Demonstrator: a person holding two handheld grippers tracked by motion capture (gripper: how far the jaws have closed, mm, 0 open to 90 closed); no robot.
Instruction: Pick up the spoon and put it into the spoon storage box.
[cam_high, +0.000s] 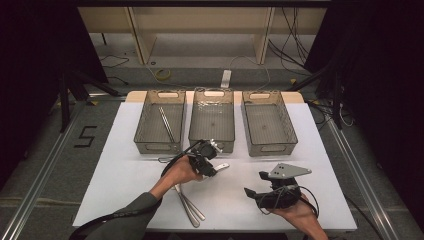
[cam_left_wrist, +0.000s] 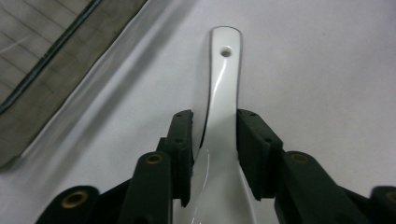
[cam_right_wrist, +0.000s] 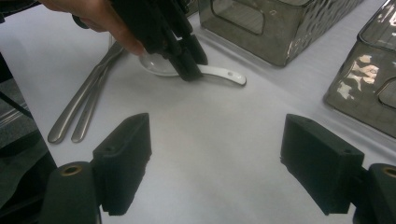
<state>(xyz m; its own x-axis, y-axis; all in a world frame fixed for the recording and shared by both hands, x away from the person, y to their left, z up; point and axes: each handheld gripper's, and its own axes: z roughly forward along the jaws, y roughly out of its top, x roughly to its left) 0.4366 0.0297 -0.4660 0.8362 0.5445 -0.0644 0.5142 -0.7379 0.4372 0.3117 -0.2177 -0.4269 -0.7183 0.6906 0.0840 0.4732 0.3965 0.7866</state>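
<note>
Fingers (cam_left_wrist: 180, 140) of L gripper (cam_high: 212, 159) pinch white spoon (cam_left_wrist: 224, 93), handle pointing straight ahead; R gripper (cam_right_wrist: 217, 163) fingers spread.

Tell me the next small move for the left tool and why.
Probably close the left tool fully and lift the white spoon straight up. Its pads already sit on either side of the spoon's handle, which lies flat on the white table. The right tool is open and apart, holding nothing, so it need not move.
</note>
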